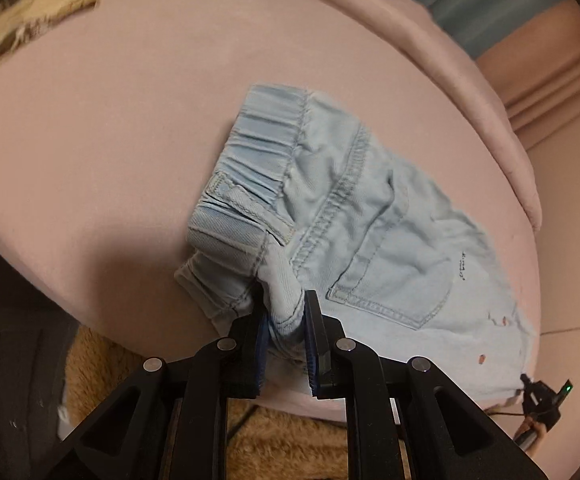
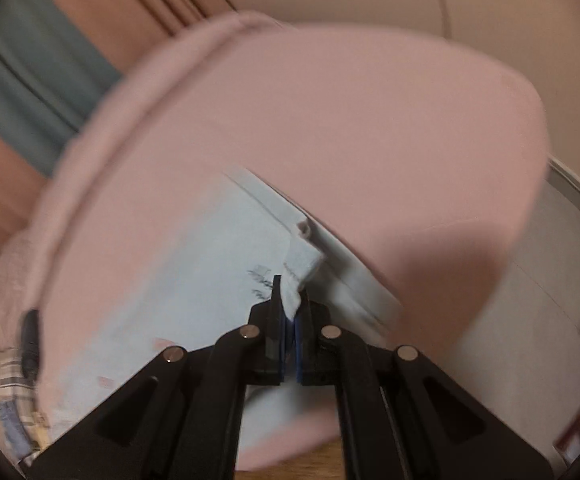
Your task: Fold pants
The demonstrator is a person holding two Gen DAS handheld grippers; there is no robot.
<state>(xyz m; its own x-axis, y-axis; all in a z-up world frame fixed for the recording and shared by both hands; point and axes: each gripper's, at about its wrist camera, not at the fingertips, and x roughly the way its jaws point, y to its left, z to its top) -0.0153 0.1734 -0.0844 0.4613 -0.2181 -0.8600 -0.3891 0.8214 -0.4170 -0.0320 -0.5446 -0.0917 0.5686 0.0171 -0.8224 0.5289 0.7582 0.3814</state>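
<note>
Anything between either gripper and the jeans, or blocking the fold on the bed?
Nothing visible. The left gripper is shut on the jeans near the waistband; the right gripper is shut on an edge. The pink bed surface beyond them looks bare.

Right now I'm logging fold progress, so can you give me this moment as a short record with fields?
garment: light blue denim pants, elastic waistband
surface: pink bed sheet
left tongs: shut on a bunched fabric edge near the waistband
right tongs: shut on a pants edge
view quality: right wrist blurred
</note>
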